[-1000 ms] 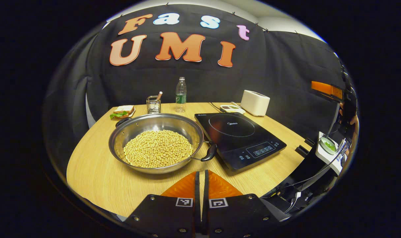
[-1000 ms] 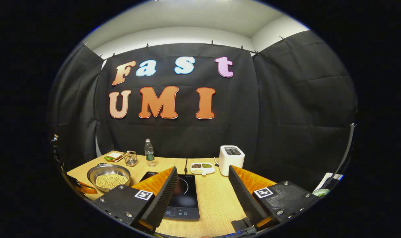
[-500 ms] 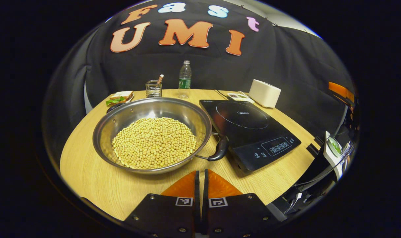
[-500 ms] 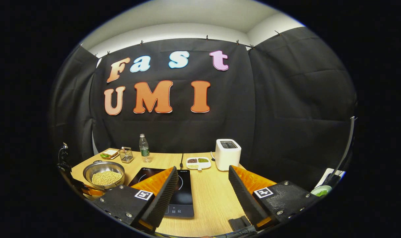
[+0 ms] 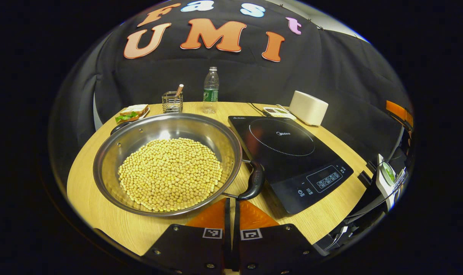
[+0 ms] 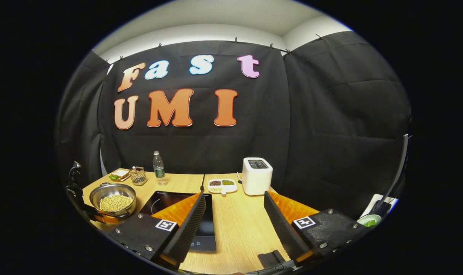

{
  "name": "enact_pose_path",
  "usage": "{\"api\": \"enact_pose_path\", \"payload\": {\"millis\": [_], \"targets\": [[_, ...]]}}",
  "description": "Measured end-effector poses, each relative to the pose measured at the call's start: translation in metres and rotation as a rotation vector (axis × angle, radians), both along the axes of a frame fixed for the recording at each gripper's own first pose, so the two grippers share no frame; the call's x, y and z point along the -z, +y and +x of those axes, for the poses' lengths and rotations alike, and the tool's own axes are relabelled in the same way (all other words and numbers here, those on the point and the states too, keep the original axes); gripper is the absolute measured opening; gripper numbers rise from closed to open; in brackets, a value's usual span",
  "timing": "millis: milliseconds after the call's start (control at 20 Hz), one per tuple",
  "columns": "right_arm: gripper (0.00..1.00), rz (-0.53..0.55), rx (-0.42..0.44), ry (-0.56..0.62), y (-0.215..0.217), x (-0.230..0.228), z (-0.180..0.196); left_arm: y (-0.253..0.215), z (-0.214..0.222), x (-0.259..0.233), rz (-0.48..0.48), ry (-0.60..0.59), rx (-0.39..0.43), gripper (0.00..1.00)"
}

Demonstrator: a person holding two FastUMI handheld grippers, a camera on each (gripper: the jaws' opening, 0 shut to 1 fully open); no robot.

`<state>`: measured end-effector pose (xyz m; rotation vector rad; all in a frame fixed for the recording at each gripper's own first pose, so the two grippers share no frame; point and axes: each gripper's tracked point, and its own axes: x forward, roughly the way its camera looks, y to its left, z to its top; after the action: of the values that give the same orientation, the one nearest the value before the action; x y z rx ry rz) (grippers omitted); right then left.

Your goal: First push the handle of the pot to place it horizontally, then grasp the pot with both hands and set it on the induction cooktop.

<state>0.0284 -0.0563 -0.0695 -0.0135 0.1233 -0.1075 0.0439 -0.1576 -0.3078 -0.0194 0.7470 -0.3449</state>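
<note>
A wide, shallow steel pot [image 5: 166, 160] sits upright on the wooden table, filled with pale yellow beans [image 5: 170, 173]. Its black handle [image 5: 254, 184] hangs angled at the rim, just beside the black induction cooktop [image 5: 288, 152], which lies flat, its near corner holding the control panel.

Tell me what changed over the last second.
The left gripper, shut throughout, moved in toward the pot, which now looms larger, its near handle just ahead of the fingertips. Nothing was grasped. The right gripper stayed open over the table; pot and cooktop stayed put.
</note>
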Motion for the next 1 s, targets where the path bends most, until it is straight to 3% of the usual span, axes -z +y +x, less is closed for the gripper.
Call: {"api": "enact_pose_path", "payload": {"millis": [1000], "targets": [[0.95, -0.016, 0.060, 0.032, -0.040, 0.022, 0.019, -0.039, 0.054, 0.006, -0.036, 0.028, 0.013, 0.02]]}}
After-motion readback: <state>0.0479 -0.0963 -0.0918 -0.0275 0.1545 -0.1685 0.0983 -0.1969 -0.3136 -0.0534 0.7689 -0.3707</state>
